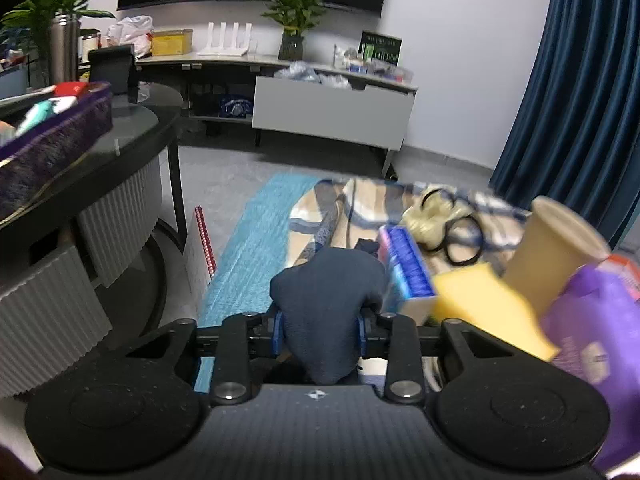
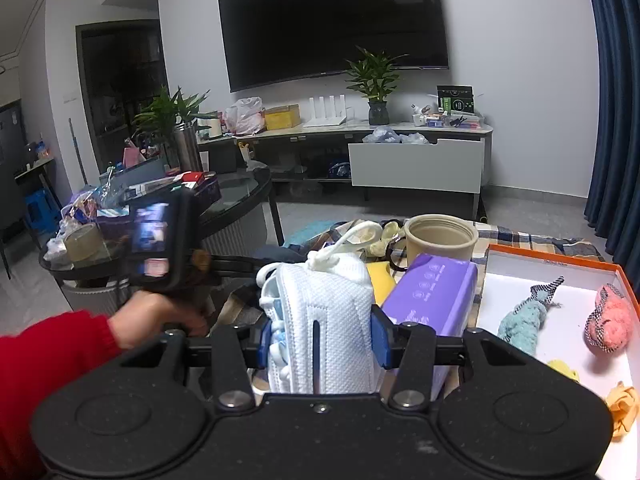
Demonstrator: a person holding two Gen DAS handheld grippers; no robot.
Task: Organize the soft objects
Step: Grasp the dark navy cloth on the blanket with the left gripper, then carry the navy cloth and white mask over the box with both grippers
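Jaws first: the left gripper (image 1: 320, 326) is clenched on a dark blue fabric piece (image 1: 326, 300), blue pads pinching both flanks while the bundle bulges up above them. Over on the right gripper (image 2: 320, 338), the jaws are clamped on a white mesh pouch (image 2: 324, 320), its plastic hook poking up on top.

Just beyond the left hold, clutter crowds in on the patterned bedspread (image 1: 352, 204): a blue tissue pack (image 1: 408, 272), a yellow sponge (image 1: 492, 312), a purple pack (image 1: 592, 328), then a tan cup (image 1: 556, 252) and black hair ties (image 1: 464, 236) further back. From the right wrist view, the orange-rimmed box (image 2: 560, 258) sits to the right, already holding a teal knit toy (image 2: 524, 320) and a pink one (image 2: 608, 318). A hand in a red sleeve (image 2: 160, 316) works the left tool.

Risks now! That dark fabric is gripped low, so it could sag and slip out in transit. My read: swinging either load toward the box might clip the cup or nudge the purple pack, since both stand close. The pouch's dangling hook could snag on the way too.
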